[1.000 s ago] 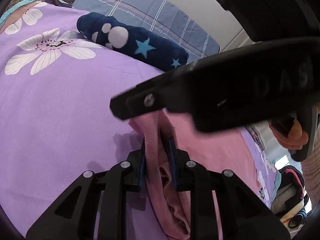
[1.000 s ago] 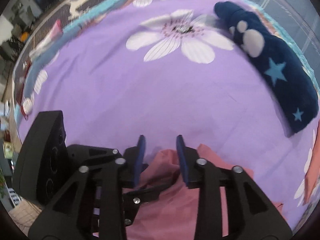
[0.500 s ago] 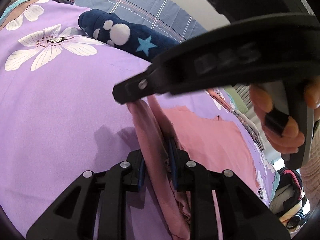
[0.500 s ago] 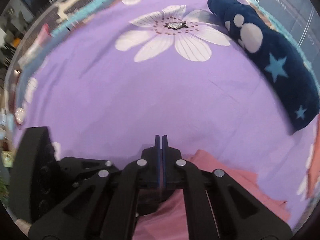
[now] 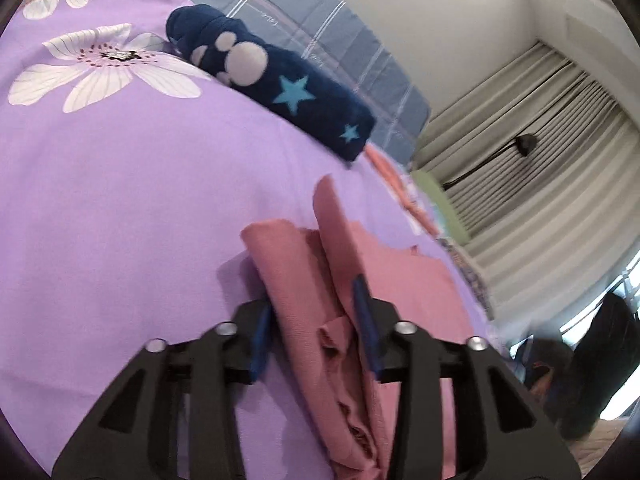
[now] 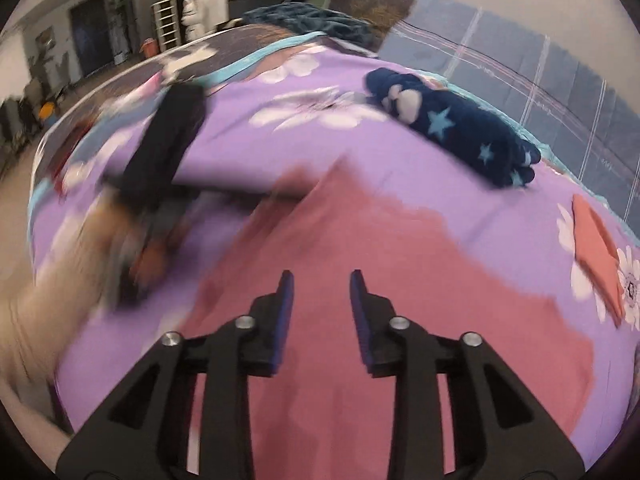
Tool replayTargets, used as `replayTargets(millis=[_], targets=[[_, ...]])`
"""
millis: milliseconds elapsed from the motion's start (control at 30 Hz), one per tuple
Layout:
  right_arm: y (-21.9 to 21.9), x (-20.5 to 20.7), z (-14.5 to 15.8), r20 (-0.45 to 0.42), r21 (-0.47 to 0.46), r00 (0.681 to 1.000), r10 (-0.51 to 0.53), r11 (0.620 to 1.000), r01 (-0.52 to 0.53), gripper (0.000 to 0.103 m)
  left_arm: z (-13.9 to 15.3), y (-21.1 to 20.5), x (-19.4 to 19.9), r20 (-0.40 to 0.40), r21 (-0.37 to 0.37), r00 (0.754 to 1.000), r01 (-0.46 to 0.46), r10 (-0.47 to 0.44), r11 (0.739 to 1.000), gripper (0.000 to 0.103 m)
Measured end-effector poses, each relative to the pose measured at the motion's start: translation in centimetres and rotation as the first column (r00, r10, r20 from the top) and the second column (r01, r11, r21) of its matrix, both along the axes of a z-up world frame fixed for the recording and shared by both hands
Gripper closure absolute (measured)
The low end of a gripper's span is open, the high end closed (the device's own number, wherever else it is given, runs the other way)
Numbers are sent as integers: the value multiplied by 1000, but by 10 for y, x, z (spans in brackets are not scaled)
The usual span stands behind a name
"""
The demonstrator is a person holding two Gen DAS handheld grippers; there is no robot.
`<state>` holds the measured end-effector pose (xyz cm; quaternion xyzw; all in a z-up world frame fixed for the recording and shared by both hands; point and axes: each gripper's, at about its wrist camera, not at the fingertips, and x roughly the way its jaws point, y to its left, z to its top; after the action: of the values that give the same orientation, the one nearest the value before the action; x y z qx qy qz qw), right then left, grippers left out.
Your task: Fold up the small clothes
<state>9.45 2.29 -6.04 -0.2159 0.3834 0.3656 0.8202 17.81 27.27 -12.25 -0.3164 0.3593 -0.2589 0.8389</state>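
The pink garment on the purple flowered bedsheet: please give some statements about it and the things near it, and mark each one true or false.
1. A bunched fold of the pink garment lies between the fingers of the left gripper. True.
2. The right gripper is shut. False: its jaws stand apart, nothing between them.
3. The rolled navy fleece with stars lies on the pink garment. False: it lies apart, on the purple flowered bedsheet.
4. A blue plaid pillow lies behind the fleece. True.

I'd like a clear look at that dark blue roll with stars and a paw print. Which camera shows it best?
The left wrist view: the navy roll is sharp there, paw print and stars crisp. In the right wrist view the same roll shows whole, end to end, but smaller and slightly blurred.
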Motion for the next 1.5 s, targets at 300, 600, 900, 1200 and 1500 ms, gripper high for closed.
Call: replayTargets(millis=[300,600,900,1200,1500], targets=[[39,-90,-50,74,-124,986,148,983,-138,60,4,-12,-1,5,27,1000,24,-24,999,50],[81,-98,-75,332,-263,937,112,965,-22,59,-7,-14,14,-65,64,998,16,-12,998,83],[86,-88,-75,317,-236,947,49,971,28,93,-4,-29,29,-97,108,995,28,-18,994,91],[21,-73,-18,286,20,942,-178,984,180,93,34,-54,31,-61,135,998,12,-3,991,93],[-63,-59,24,217,218,923,-318,937,272,94,97,-133,33,33,259,999,27,-37,965,93]])
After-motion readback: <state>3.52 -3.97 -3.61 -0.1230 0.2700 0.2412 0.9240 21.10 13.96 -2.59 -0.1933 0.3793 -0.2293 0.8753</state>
